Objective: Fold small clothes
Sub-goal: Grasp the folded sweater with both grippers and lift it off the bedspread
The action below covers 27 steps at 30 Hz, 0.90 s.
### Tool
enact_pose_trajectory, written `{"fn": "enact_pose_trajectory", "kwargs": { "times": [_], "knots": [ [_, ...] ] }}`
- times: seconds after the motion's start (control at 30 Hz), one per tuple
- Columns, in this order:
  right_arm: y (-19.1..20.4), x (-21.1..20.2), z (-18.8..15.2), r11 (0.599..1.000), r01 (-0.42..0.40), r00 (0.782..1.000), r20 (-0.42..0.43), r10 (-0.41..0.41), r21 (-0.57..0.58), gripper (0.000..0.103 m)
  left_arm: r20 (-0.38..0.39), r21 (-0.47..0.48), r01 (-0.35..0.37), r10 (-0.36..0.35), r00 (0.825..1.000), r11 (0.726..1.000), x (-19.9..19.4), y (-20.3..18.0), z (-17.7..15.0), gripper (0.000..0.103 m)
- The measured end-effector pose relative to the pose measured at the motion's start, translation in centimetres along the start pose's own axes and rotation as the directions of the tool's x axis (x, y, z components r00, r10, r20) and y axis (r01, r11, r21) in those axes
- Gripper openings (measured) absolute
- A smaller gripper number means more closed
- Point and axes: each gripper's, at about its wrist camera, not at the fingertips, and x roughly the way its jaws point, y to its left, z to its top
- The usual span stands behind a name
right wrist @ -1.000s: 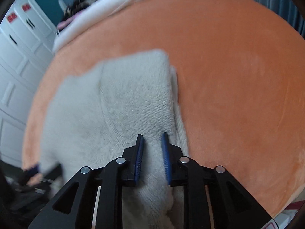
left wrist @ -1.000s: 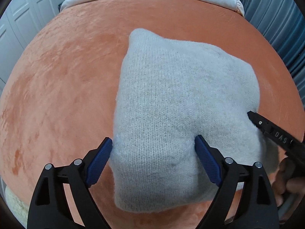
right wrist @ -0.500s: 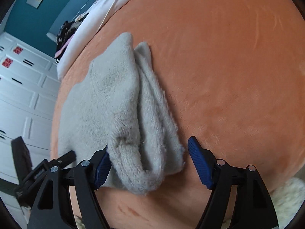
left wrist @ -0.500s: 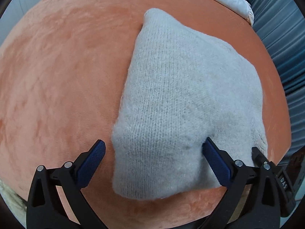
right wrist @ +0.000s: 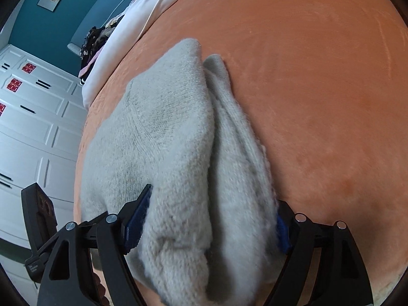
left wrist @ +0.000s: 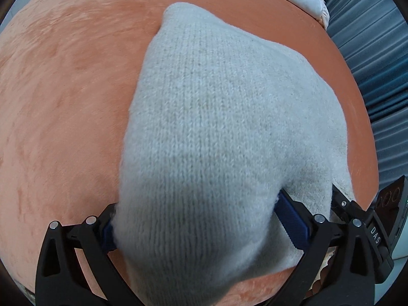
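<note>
A folded light grey knit garment (left wrist: 224,132) lies on an orange plush blanket (left wrist: 63,102). My left gripper (left wrist: 201,227) is open, its blue-padded fingers straddling the garment's near left end. In the right wrist view the same garment (right wrist: 178,153) shows stacked layers along its right edge. My right gripper (right wrist: 207,224) is open, its fingers straddling the near right end. The other gripper shows at the edge of each view: at the right in the left wrist view (left wrist: 362,219), at the left in the right wrist view (right wrist: 38,216).
The orange blanket (right wrist: 318,89) spreads wide to the far side and right. White bedding (right wrist: 132,25) and dark clothes lie at its far edge. White cabinet doors (right wrist: 33,127) stand on the left, blue curtains (left wrist: 382,89) on the right.
Both grippers have moved forward over the garment's near edge, so the cloth now sits between their open fingers. The right gripper, nearly closed a second ago, has opened wide.
</note>
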Motion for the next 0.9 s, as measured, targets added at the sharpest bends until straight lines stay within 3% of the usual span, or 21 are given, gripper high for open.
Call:
{"fn": "enact_pose_trajectory", "kwargs": {
  "times": [0.13,0.17,0.2,0.27,0.33,0.43,0.57,0.67,0.73,0.9],
  "knots": [
    [0.9,0.7,0.9,1.0,0.014,1.0,0.008,-0.014,0.0,0.077,-0.018,0.009,0.018,-0.017,1.0,1.0,0.1,0.0,0.2,0.098],
    [1.2,0.7,1.0,1.0,0.011,1.0,0.012,-0.011,-0.002,0.068,-0.023,0.013,0.032,-0.032,0.999,0.999,-0.2,-0.2,0.4,0.097],
    [1.4,0.4,1.3,1.0,0.008,1.0,0.021,-0.008,-0.003,0.052,-0.023,0.02,0.042,-0.042,0.999,0.999,-0.6,-0.4,0.4,0.09],
    [1.8,-1.0,1.4,1.0,-0.009,0.999,0.031,0.009,-0.006,0.036,-0.022,0.046,0.065,-0.064,0.998,0.997,-1.9,-1.1,0.5,0.074],
    [2.1,-3.0,1.2,0.998,-0.055,0.998,0.041,0.055,-0.008,0.032,-0.017,0.075,0.088,-0.087,0.996,0.993,-3.6,-1.6,0.0,0.061],
    [2.0,-6.2,-0.4,0.998,-0.043,0.999,0.026,0.045,-0.053,0.031,-0.053,0.101,0.17,-0.165,0.985,0.98,-6.1,-2.0,-2.2,0.058],
    [-1.1,-9.0,-4.3,0.999,-0.024,0.999,-0.05,0.022,-0.03,0.033,-0.147,0.134,0.216,-0.196,0.969,0.967,-6.9,-2.2,-7.4,0.059],
    [-3.7,-8.9,-7.3,1.0,0.005,0.996,-0.086,-0.003,0.027,0.034,-0.201,0.108,0.187,-0.163,0.966,0.976,-4.7,-1.5,-10.1,0.073],
    [-4.8,-8.5,-8.5,0.996,-0.017,0.997,-0.076,0.024,0.084,0.037,-0.177,0.059,0.165,-0.153,0.972,0.984,-3.5,-0.5,-10.7,0.093],
    [-4.1,-7.6,-8.1,0.997,0.005,0.999,-0.052,-0.002,0.074,0.046,-0.117,0.022,0.201,-0.197,0.973,0.979,-2.4,1.1,-9.6,0.098]
  ]
}}
